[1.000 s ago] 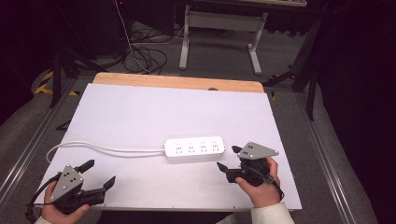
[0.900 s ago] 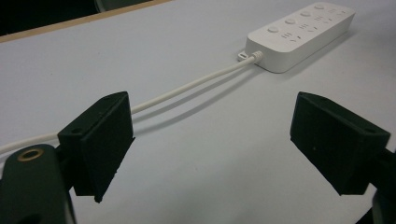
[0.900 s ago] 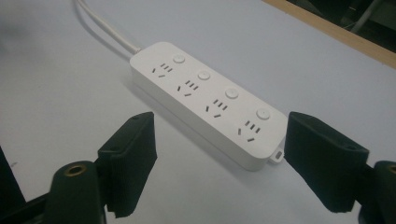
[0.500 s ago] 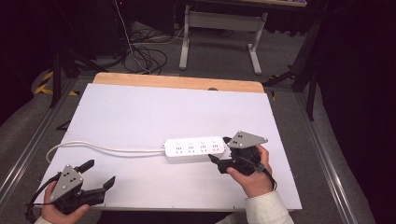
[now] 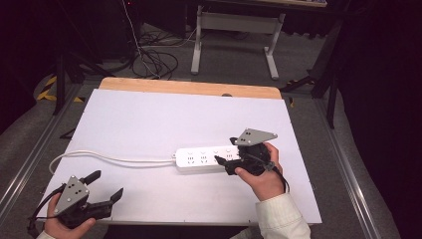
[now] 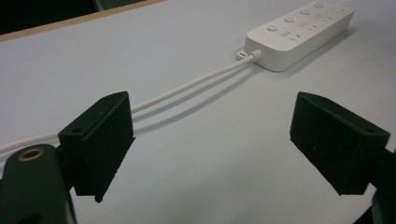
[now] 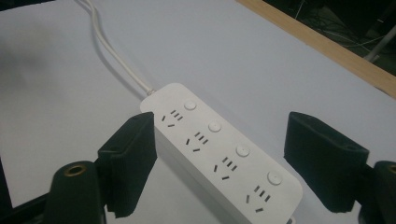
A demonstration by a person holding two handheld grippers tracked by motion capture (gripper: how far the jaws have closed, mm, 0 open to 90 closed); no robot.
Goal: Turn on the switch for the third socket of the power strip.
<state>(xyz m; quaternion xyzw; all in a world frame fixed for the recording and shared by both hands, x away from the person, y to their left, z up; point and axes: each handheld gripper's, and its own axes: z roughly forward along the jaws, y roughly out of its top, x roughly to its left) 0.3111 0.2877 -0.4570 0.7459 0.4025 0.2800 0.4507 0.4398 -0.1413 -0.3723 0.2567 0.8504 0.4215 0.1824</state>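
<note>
Straddling the near end of the white power strip, the right gripper is hanging with its jaws spread wide, one jaw on each side of the body and neither pad pressing on it. Seen from the right gripper view, the power strip is running away toward eleven o'clock, its four sockets and round buttons facing up, which suggests the hand is lining up to pinch it across its width. Lying flat at about four o'clock from the table's middle, the strip is trailing its white cord toward nine o'clock, where the cord is looping back near the table edge. At seven o'clock the left gripper is resting low with jaws also spread and nothing between them, probably waiting clear of the work. Under everything, the white tabletop is lying matte and bare, with a wooden edge at twelve o'clock. Beyond it, tangled cables and a metal stand are sitting on a dark floor.
</note>
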